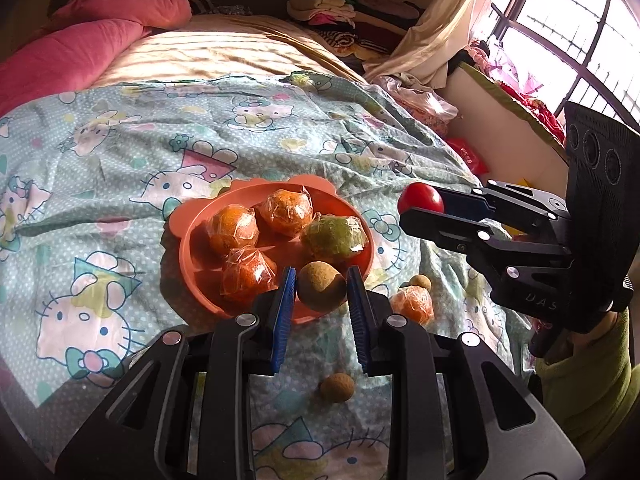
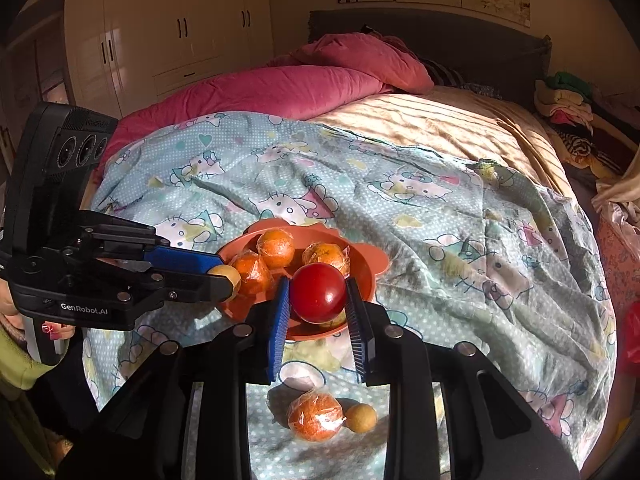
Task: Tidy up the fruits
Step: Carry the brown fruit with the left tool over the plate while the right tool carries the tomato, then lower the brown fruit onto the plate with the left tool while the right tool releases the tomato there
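The orange bowl (image 1: pixel 188 248) sits on the cartoon-cat bedsheet (image 1: pixel 120 152) and serves as the landmark here. Inside it lie plastic-wrapped oranges (image 1: pixel 232 228) and a wrapped greenish fruit (image 1: pixel 334 238). The left gripper (image 1: pixel 321 288) is above the bowl's near rim, its blue pads pressed on either side of a small brown fruit (image 1: pixel 321 286), so it is holding that fruit. The right gripper (image 2: pixel 318 296) is also at the bowl's near edge, clamped on a red tomato (image 2: pixel 318 292); from the left wrist view the tomato (image 1: pixel 420 197) shows to the right of the bowl, raised above the sheet. On the sheet just outside the bowl, on the near right side, rest a wrapped loose orange (image 2: pixel 316 416) and a second small brown fruit (image 2: pixel 361 418) touching it; a third brown fruit (image 1: pixel 337 388) lies nearer, under the left gripper
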`<action>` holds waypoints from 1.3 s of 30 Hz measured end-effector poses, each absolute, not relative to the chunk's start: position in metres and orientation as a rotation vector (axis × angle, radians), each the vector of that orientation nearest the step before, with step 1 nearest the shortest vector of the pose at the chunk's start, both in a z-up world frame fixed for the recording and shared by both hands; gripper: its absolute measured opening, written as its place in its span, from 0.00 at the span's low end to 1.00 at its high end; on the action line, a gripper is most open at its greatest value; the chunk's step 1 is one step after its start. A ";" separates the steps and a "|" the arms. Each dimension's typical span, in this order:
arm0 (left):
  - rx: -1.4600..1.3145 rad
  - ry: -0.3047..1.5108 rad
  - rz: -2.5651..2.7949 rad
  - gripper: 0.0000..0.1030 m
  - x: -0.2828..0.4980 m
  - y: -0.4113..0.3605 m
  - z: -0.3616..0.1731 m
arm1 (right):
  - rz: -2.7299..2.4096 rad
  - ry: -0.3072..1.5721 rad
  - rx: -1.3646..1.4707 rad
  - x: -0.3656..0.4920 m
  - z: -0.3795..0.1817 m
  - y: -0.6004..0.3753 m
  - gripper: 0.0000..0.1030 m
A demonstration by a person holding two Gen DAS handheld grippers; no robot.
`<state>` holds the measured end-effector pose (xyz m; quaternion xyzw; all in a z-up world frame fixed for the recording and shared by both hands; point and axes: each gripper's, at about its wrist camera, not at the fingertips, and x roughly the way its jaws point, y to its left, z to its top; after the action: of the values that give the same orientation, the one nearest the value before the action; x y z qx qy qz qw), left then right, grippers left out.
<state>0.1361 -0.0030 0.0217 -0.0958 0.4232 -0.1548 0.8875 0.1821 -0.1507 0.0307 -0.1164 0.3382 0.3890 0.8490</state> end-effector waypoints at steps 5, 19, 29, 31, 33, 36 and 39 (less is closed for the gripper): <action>-0.196 0.888 -0.323 0.18 0.139 -0.005 0.018 | 0.817 0.723 -0.238 0.195 0.032 -0.146 0.25; -0.163 0.911 -0.326 0.18 0.150 -0.015 0.002 | 0.815 0.786 -0.251 0.226 0.022 -0.132 0.25; -0.157 0.925 -0.323 0.18 0.156 -0.016 -0.009 | 0.808 0.860 -0.261 0.246 0.004 -0.124 0.25; -0.157 0.927 -0.324 0.18 0.156 -0.015 -0.010 | 0.808 0.874 -0.256 0.251 0.001 -0.124 0.25; -0.157 0.927 -0.321 0.18 0.157 -0.014 -0.011 | 0.815 0.892 -0.253 0.253 -0.002 -0.123 0.25; -0.156 0.927 -0.318 0.18 0.158 -0.014 -0.012 | 0.818 0.917 -0.260 0.257 -0.006 -0.119 0.25; -0.156 0.928 -0.317 0.18 0.159 -0.014 -0.012 | 0.827 0.949 -0.260 0.262 -0.010 -0.116 0.25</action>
<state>0.1587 -0.0142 -0.0124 -0.0748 0.4452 -0.1519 0.8793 0.2623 -0.1157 -0.0100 -0.1212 0.4425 0.3855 0.8006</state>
